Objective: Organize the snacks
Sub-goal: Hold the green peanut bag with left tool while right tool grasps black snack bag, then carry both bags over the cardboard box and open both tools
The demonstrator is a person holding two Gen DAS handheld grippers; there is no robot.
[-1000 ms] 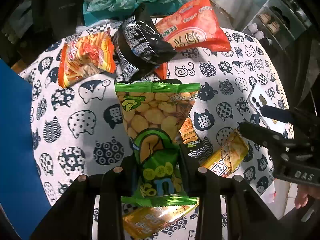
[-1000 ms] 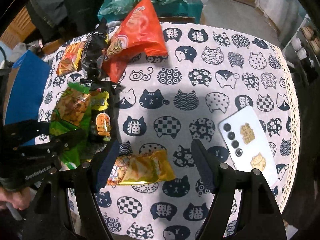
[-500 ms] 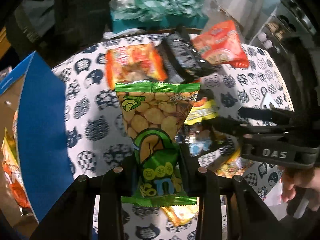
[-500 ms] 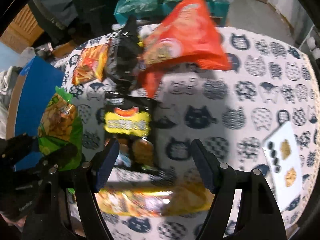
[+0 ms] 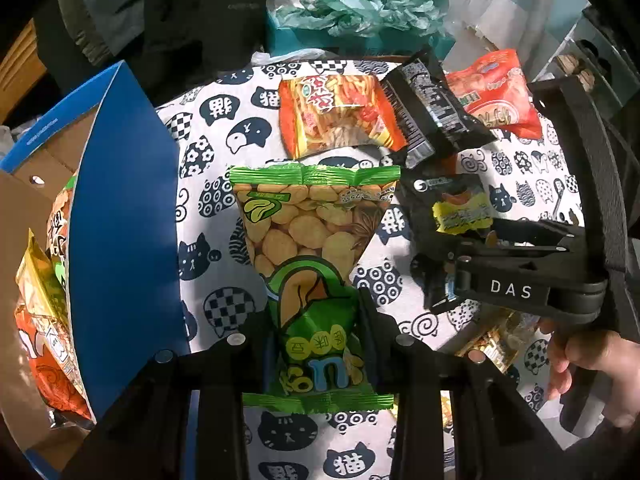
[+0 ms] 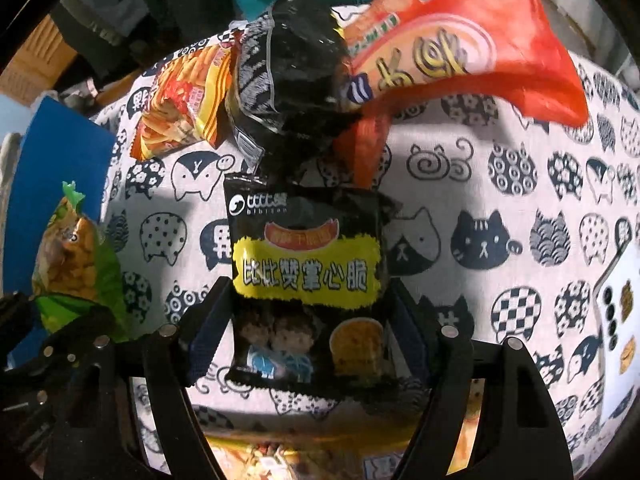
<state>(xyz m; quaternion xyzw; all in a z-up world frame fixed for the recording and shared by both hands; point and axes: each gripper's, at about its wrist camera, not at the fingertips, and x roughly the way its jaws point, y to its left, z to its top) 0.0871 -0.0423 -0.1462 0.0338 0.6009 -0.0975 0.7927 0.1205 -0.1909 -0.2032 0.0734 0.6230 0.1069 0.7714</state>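
My left gripper (image 5: 316,336) pinches the green crinkly bean-snack packet (image 5: 312,248) above the tablecloth, beside the blue-walled cardboard box (image 5: 124,208). I'd clear that wall before releasing. My right gripper (image 6: 308,320) straddles the black foil noodle-snack packet (image 6: 306,280) (grip uncertain).

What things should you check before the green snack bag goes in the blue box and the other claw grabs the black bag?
1. Left gripper shut on green bag: ok.
2. Green bag over blue box: not ok, it hangs over the tablecloth.
3. Room in the box: cannot tell.
4. Right gripper open around black bag: ok.
5. Its fingers clear of the phone: ok.
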